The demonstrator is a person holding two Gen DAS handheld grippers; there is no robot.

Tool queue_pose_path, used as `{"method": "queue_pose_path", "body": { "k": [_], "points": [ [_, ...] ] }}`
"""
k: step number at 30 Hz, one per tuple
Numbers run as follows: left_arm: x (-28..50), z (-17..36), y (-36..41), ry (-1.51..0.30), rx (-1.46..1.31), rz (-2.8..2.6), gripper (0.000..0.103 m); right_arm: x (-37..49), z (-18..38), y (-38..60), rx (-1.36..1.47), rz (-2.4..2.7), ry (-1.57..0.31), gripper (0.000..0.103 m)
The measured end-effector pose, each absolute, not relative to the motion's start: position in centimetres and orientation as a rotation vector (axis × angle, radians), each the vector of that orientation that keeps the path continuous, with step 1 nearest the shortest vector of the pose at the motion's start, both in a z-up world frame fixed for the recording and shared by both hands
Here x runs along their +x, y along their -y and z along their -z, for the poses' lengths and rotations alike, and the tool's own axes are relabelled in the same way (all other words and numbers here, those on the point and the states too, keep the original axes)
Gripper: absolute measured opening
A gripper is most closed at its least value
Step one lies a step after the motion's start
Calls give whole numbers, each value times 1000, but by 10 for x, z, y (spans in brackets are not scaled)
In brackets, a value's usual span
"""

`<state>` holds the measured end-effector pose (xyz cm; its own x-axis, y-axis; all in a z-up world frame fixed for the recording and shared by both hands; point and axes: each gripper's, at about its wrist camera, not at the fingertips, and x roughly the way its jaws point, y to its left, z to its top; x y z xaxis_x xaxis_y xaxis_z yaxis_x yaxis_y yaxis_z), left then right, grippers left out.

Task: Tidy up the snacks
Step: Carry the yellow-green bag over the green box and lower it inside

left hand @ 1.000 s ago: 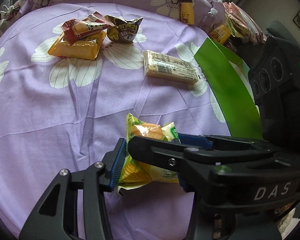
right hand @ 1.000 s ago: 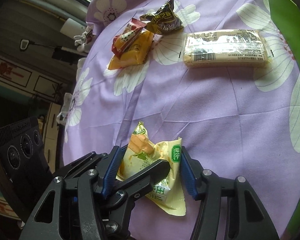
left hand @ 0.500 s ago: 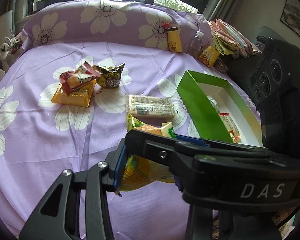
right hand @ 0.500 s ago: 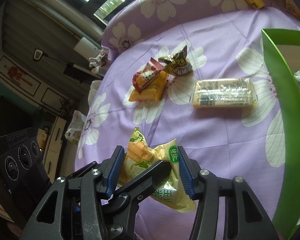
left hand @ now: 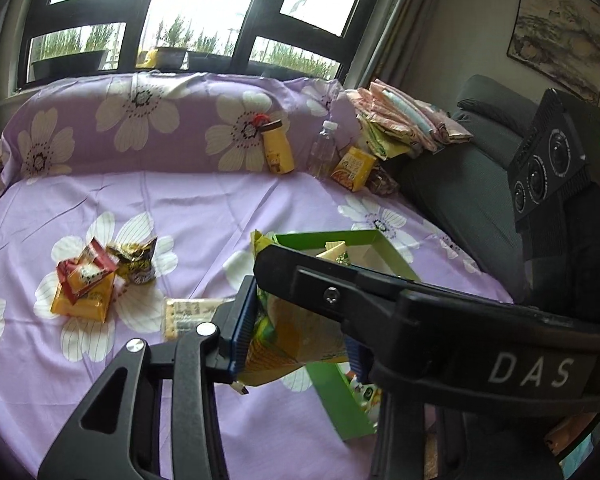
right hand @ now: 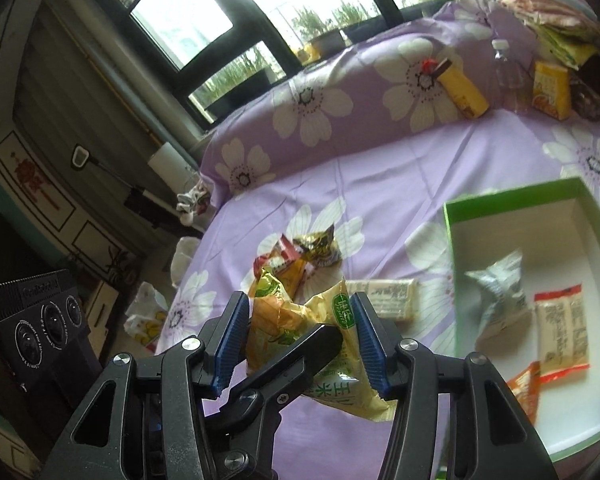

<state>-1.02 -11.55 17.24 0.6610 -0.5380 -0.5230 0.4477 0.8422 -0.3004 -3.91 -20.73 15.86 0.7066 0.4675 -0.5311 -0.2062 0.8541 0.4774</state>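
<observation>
A yellow-green corn snack bag (left hand: pixel 296 336) hangs in the air over the purple flowered cloth (left hand: pixel 204 216), with both grippers on it. My left gripper (left hand: pixel 298 346) is shut on the bag, its blue pads against both sides. My right gripper (right hand: pixel 300 340) is shut on the same bag (right hand: pixel 276 316). Each view has the other gripper's black finger crossing in front of the bag. A green box (right hand: pixel 512 196) with a white inside lies to the right, with a silver packet (right hand: pixel 500 292), a beige packet (right hand: pixel 560 336) and an orange packet (right hand: pixel 524 388) in it.
On the cloth lie an orange packet pile (left hand: pixel 84 292), a dark gold packet (left hand: pixel 138 260) and a beige cracker pack (left hand: pixel 188 314). Along the back stand a yellow bottle (left hand: pixel 278 152), a clear bottle (left hand: pixel 324 152) and a yellow carton (left hand: pixel 354 168). A grey seat (left hand: pixel 460 184) stands right.
Both grippers have risen with the bag, lifting it off the cloth. The views have tipped upward, so the windows and the inside of the green box have come into sight.
</observation>
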Motion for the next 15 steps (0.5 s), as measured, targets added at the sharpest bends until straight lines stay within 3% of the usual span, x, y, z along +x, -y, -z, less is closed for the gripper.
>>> {"method": "queue_pose_path", "body": {
  "k": [15],
  "points": [
    [15,-161,192,-686,-204,740,35,-43,-168,286,401,-180,-566,56]
  ]
}}
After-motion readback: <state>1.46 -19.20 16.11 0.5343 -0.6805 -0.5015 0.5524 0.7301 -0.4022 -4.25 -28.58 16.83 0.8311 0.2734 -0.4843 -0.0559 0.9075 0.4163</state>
